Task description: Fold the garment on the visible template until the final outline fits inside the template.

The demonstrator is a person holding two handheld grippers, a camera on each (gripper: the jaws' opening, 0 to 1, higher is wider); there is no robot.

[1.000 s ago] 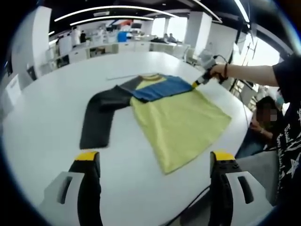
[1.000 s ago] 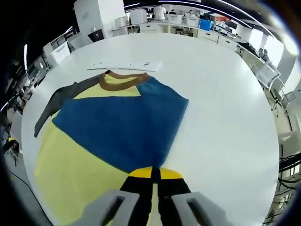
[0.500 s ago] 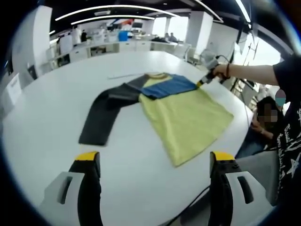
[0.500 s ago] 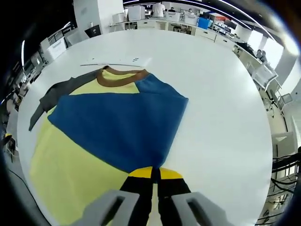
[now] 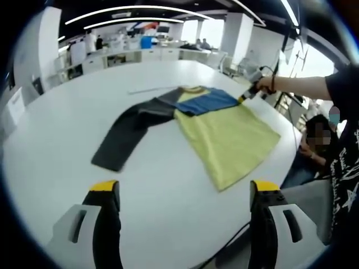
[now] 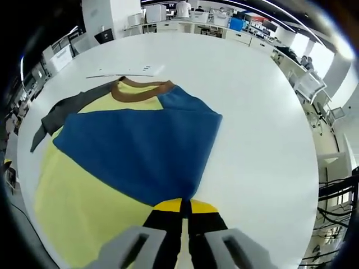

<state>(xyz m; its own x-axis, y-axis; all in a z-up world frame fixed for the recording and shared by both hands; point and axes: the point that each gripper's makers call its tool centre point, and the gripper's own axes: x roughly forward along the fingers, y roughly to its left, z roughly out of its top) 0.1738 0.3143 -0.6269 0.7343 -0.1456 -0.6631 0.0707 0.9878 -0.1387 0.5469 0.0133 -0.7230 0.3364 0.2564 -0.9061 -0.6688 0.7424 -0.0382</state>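
1. Garment (image 5: 227,134) lies flat on the white worktop (image 5: 56,151): yellow body, blue sleeve (image 6: 140,151) folded across the chest, dark sleeve (image 5: 126,134) stretched out to the left, brown collar (image 6: 140,89) at the far end.
2. Right gripper (image 6: 182,208): jaws closed tight, pinching the blue sleeve's near tip.
3. Left gripper (image 5: 182,193): jaws spread wide, holding nothing, above bare worktop near the garment's hem.
4. Thin white strip (image 6: 120,72) lies just beyond the collar.

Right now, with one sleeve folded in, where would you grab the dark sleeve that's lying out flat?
Probably at the dark sleeve's free cuff end, coming in low from the open table side with the open left gripper: it lies flat and stretched away from the body.
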